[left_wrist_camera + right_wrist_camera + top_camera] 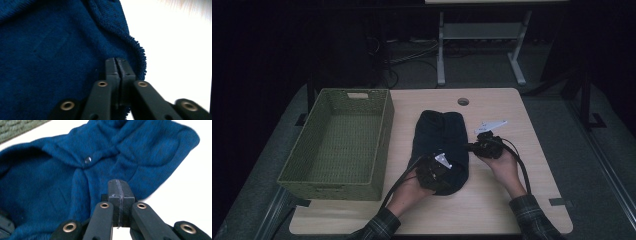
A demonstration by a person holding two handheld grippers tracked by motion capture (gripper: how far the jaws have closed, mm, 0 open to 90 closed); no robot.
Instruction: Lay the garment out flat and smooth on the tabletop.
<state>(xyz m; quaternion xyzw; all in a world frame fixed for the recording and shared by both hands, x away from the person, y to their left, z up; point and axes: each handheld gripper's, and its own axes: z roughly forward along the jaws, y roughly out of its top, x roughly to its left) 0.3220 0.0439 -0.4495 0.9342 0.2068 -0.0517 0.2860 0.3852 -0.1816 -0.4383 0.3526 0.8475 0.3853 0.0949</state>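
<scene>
From the high view, a folded dark blue garment (pixel 441 150) is lying in the middle of the light wooden table (pixel 502 210), just to the right of a green woven basket (pixel 340 142). The left gripper (pixel 443 165) is sitting on the near right part of the garment, and the right gripper (pixel 468 147) is reaching in from the right, its tip meeting the garment's right edge. Plaid sleeves (pixel 532 212) are coming in from the bottom.

In the left gripper view, the left gripper (pixel 117 65) is showing its jaws pressed together with no gap, resting on the blue knit right by its curled edge; whether fabric is pinched between them I cannot tell.

In the right gripper view, the right gripper (pixel 119 187) is holding its jaws closed flat against each other, empty, at the garment's edge, with a small dark button (pixel 87 159) sitting beyond it on the cloth. A corner of the basket (pixel 17 127) is showing at the upper left.
</scene>
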